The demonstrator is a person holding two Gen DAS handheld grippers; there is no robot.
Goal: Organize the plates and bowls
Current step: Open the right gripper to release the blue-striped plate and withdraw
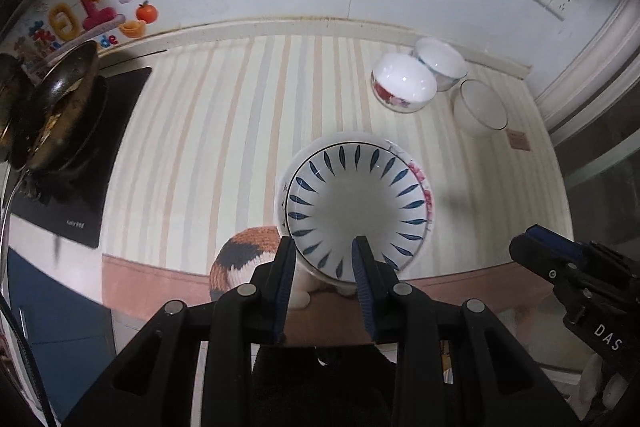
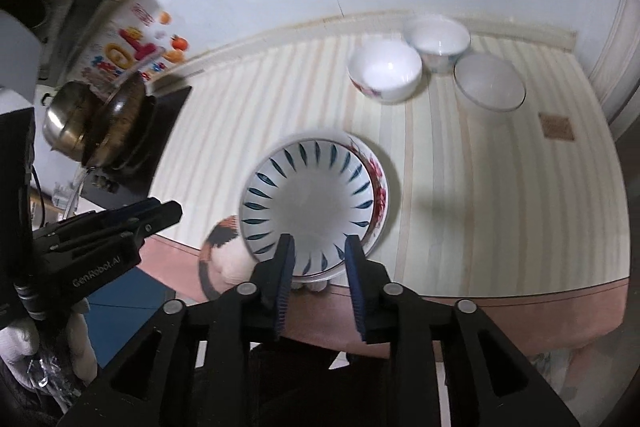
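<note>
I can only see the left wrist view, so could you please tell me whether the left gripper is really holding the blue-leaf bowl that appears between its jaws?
Observer: No. In the right wrist view the left gripper is off to the side of the blue-leaf bowl. Its jaws are closed with nothing between them.
Operator: Thank you. I see the right gripper only from the side. How do its jaws stand?
Observer: Seen from its own camera, the right gripper has its jaws apart, and they grip nothing.
</note>
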